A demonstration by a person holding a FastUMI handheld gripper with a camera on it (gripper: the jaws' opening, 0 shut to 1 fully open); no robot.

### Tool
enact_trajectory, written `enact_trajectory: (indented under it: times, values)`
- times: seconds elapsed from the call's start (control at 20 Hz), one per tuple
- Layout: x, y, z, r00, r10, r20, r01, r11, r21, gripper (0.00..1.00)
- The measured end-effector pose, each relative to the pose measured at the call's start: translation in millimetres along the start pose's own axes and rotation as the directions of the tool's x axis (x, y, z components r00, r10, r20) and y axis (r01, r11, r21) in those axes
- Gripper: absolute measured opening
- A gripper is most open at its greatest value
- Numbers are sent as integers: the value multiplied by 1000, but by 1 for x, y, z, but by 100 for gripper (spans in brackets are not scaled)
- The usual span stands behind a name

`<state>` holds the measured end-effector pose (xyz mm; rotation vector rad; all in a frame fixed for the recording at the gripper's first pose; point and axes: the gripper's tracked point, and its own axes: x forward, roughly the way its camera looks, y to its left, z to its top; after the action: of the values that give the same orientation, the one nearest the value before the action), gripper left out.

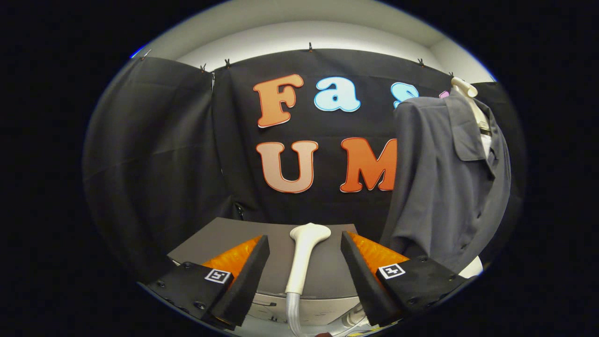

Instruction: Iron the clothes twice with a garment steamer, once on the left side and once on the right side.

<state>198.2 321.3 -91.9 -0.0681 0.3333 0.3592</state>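
A white garment steamer head (305, 252) with a long handle and a clear hose at its base stands upright between my two fingers, on a grey surface (220, 236). My gripper (305, 243) is open, with a gap on each side of the handle, neither finger touching it. A grey collared shirt (444, 182) hangs on a white mannequin torso (464, 89) to the right, beyond the right finger.
The grey surface belongs to a low unit with a pale front panel (281, 311) under the fingers. Black cloth walls close the booth behind and on the left. The mannequin's white base (471, 267) shows under the shirt hem.
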Motion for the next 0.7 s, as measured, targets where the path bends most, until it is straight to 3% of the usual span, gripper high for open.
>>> enact_trajectory:
  times: [0.35, 0.7]
  values:
    - [86, 13, -45, 980, -44, -192, 26, 995, -96, 98]
    - [150, -10, -94, 918, -106, -382, 91, 994, -56, 99]
